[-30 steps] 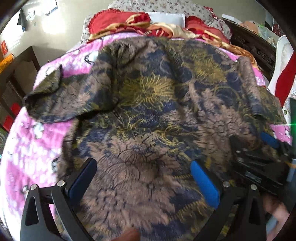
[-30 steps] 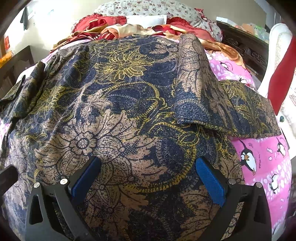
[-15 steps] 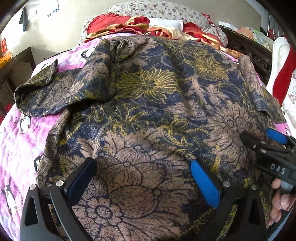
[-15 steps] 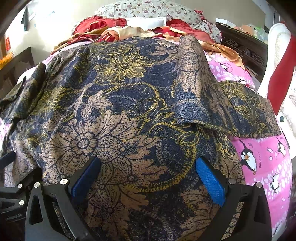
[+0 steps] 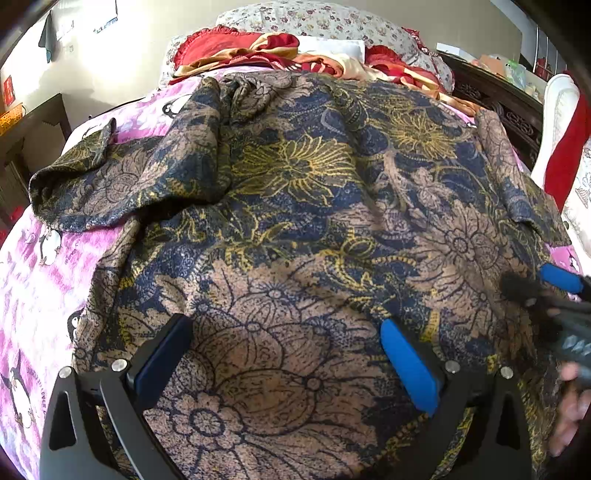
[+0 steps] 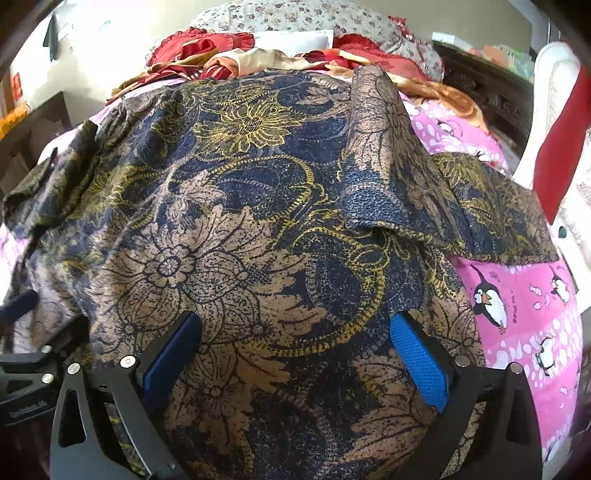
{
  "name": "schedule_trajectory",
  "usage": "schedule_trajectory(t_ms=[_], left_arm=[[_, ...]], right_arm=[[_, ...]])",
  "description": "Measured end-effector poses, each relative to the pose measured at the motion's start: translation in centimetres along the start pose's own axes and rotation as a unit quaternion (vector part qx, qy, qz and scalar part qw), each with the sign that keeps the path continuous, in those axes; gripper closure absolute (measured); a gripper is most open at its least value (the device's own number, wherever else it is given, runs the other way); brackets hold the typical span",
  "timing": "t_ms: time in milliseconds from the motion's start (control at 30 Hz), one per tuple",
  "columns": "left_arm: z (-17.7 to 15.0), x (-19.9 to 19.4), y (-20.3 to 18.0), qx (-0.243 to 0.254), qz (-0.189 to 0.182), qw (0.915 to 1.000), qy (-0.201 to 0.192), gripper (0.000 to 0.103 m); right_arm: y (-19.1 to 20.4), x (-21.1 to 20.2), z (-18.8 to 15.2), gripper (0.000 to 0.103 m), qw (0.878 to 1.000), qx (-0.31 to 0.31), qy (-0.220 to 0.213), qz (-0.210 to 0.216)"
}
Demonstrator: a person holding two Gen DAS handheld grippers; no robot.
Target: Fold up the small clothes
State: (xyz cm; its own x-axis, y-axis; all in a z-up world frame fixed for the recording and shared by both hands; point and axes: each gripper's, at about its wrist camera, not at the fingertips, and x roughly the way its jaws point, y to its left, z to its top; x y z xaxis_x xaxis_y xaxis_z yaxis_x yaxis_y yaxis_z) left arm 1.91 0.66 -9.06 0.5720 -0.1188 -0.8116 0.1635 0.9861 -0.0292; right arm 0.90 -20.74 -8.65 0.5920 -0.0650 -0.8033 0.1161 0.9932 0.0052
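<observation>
A dark blue, tan and gold floral garment [image 5: 295, 206] lies spread over a pink penguin bedsheet [image 5: 33, 295]. Its left sleeve [image 5: 96, 188] sticks out crumpled. The right sleeve [image 6: 491, 218] lies flat, with a flap [image 6: 380, 166] folded over beside it. My left gripper [image 5: 284, 325] hovers open over the near hem, cloth below its blue pads [image 5: 406, 362]. My right gripper [image 6: 295, 319] stands wide over the hem further right; its jaws are closing, with the cloth lying between them and nothing pinched. Each gripper shows at the other view's edge: right gripper [image 5: 554, 291], left gripper [image 6: 29, 354].
Red and cream bedding [image 5: 258, 51] and a floral pillow [image 5: 325, 26] are piled at the head of the bed. A dark carved headboard [image 5: 498, 99] and a white and red object [image 5: 565, 129] stand on the right. Dark furniture [image 5: 33, 125] stands on the left.
The left gripper has come into the right wrist view at the lower left. The left wrist view has steadied from blur. The garment lies as before.
</observation>
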Motion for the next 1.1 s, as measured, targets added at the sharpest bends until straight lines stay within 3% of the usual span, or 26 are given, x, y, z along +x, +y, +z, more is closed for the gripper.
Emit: schedule_trajectory(t_ms=[133, 333, 500, 667, 867, 933, 1100], left_arm=[[0.1, -0.2, -0.4, 0.004, 0.006, 1.0000, -0.003, 0.000], [0.1, -0.2, -0.6, 0.001, 0.004, 1.0000, -0.002, 0.000], [0.4, -0.1, -0.6, -0.008, 0.001, 0.9999, 0.013, 0.000], [1.1, 0.3, -0.9, 0.004, 0.008, 0.9996, 0.027, 0.000], [1.2, 0.6, -1.4, 0.009, 0.015, 0.9996, 0.024, 0.000], [1.1, 0.6, -1.4, 0.006, 0.014, 0.9997, 0.021, 0.000], [0.7, 0.4, -1.3, 0.005, 0.016, 0.9997, 0.016, 0.000]], right_arm=[[-2.1, -3.3, -1.2, 0.009, 0.999, -0.036, -0.006, -0.026], [-5.8, -8.0, -4.2, 0.009, 0.997, -0.022, -0.007, -0.073], [-4.6, -11.1, -1.6, 0.009, 0.998, -0.010, -0.052, -0.036], [-1.9, -7.3, 2.3, 0.009, 0.999, 0.016, -0.040, 0.023], [-0.4, 0.7, 1.2, 0.009, 1.000, 0.027, 0.009, 0.000], [0.2, 1.0, 0.1, 0.002, 1.000, 0.010, -0.024, -0.006], [0.7, 0.9, 0.0, 0.000, 1.000, 0.002, -0.021, -0.011]])
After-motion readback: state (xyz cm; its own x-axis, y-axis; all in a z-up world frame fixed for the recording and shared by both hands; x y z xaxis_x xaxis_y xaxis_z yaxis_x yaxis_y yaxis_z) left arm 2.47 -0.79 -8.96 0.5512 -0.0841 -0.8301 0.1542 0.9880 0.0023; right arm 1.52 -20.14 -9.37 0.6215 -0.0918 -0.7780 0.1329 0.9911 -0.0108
